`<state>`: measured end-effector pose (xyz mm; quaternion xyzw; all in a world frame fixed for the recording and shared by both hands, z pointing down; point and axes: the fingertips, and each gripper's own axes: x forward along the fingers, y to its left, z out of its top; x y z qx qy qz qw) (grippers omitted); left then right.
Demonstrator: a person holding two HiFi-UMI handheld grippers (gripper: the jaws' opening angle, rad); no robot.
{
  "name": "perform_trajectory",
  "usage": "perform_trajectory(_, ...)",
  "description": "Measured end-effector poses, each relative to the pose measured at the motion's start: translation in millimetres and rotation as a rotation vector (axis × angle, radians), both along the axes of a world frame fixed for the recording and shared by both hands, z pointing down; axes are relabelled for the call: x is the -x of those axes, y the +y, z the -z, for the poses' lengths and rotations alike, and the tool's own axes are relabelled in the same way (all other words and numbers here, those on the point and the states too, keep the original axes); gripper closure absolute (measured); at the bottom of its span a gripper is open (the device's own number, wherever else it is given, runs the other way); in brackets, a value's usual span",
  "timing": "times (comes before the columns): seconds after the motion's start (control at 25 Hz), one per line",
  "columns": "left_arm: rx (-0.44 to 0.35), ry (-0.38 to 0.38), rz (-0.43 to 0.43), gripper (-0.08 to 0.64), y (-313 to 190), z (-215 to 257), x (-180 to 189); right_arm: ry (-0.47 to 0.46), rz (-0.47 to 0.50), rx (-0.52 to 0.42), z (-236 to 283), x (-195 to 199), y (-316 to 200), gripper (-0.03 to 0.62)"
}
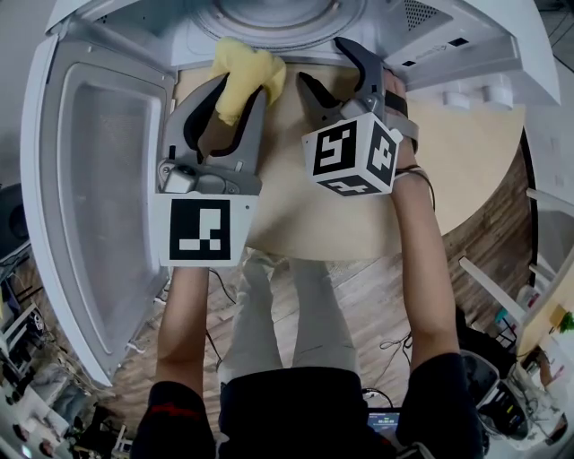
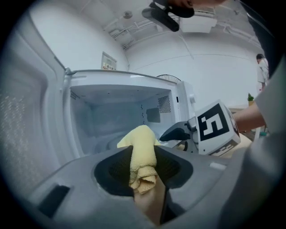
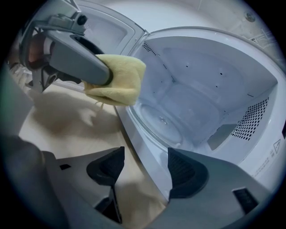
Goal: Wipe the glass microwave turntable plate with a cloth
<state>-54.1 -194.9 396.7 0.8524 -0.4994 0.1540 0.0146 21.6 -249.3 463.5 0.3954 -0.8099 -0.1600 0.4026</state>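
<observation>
A white microwave (image 1: pixel 296 22) stands open on a round wooden table (image 1: pixel 448 170). Its glass turntable plate (image 3: pixel 161 123) lies inside on the cavity floor, also seen as a plate rim (image 1: pixel 287 22) from above. My left gripper (image 1: pixel 235 99) is shut on a yellow cloth (image 1: pixel 247 76), held just in front of the cavity opening; the cloth (image 2: pixel 142 156) bunches between the jaws, and the cloth (image 3: pixel 117 82) hangs left of the opening. My right gripper (image 1: pixel 334 76) stands open and empty just before the microwave's front edge, jaws spread around nothing.
The microwave door (image 1: pixel 99 197) is swung wide open to the left, reaching past the table. The person's legs and a wooden floor (image 1: pixel 359 296) show below the table's edge. Chairs and clutter sit at the right.
</observation>
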Motion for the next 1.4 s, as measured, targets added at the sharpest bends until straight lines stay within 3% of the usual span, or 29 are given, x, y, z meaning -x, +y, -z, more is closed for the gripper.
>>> perform_trajectory(0.16,-0.008,-0.015,0.001,0.427,-19,3,-5,0.001,0.001,0.001,-1,0,1,0.305)
perform_trajectory(0.32,-0.068,-0.056,0.009,0.427,-47,8,-2,0.001,0.001,0.002,-1,0,0,0.307)
perform_trajectory(0.68,-0.077,-0.142,0.059,0.428,-97,4,3,0.000,0.002,0.001,-1,0,0,0.307)
perform_trajectory(1.04,-0.066,-0.198,0.094,0.427,-112,-4,9,0.000,0.001,0.002,-1,0,0,0.305)
perform_trajectory(1.4,-0.071,-0.229,0.070,0.428,-115,-10,1,-0.003,-0.002,0.004,-1,-1,0,0.305)
